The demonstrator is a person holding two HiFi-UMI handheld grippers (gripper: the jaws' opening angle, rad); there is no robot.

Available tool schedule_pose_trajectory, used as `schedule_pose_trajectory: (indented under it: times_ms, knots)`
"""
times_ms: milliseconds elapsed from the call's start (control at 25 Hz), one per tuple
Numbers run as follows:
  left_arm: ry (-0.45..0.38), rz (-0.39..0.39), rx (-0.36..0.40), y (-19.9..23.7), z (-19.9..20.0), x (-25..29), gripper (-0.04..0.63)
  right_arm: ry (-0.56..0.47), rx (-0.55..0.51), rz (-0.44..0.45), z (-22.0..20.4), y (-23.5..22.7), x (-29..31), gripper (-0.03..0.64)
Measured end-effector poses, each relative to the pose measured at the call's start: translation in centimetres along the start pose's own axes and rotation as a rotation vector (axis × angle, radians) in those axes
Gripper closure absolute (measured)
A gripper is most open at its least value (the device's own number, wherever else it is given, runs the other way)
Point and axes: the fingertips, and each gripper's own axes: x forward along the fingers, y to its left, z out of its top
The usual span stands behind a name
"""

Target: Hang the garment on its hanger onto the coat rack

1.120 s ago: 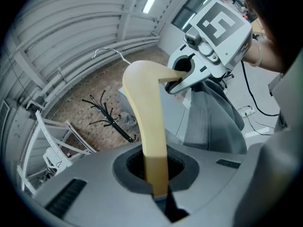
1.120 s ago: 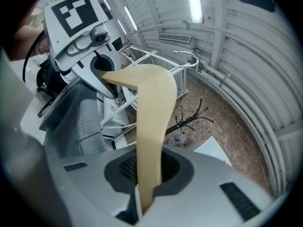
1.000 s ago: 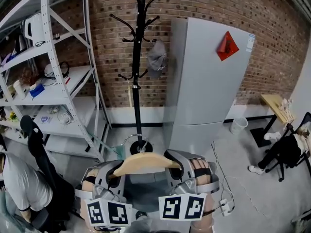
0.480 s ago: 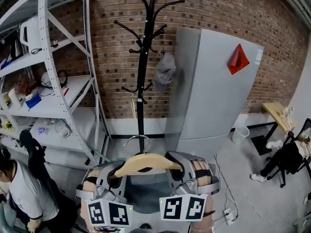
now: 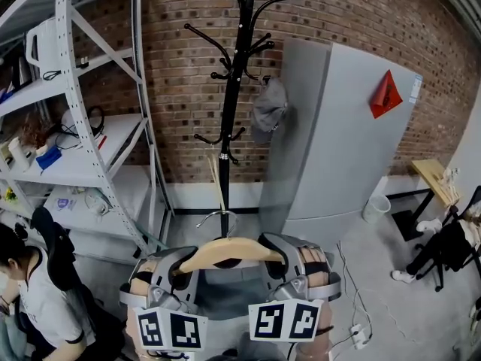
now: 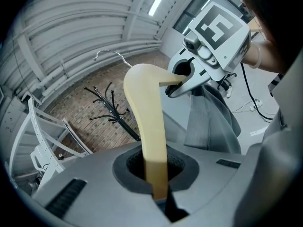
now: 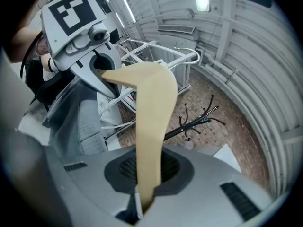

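Hanger point(image 5: 229, 250) gripped at both ends
Left claw point(image 6: 157, 193) and right claw point(image 7: 142, 200) are each closed tight on one wooden arm — the grey garment point(image 6: 208, 119) hangs beneath, short of the coat rack point(image 5: 233, 96).

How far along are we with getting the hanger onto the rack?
Done: the wooden hanger is up, left gripper and right gripper each shut on one end, grey garment draped beneath. In hand: it is held level facing the coat rack, which stands apart, ahead. Left: the metal hook is on no peg yet; reach the rack, lift, hook a free peg away from the grey cap.
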Motion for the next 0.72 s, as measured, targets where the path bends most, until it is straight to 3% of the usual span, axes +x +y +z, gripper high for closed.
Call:
schedule_pose_trajectory:
  times_ms: [720]
  knots:
    - [0.004, 0.0, 0.015, 4.7, -1.5, 12.5, 0.591, 0.0, 0.01, 0.005, -3.2, -4.3, 12.4, 0.586]
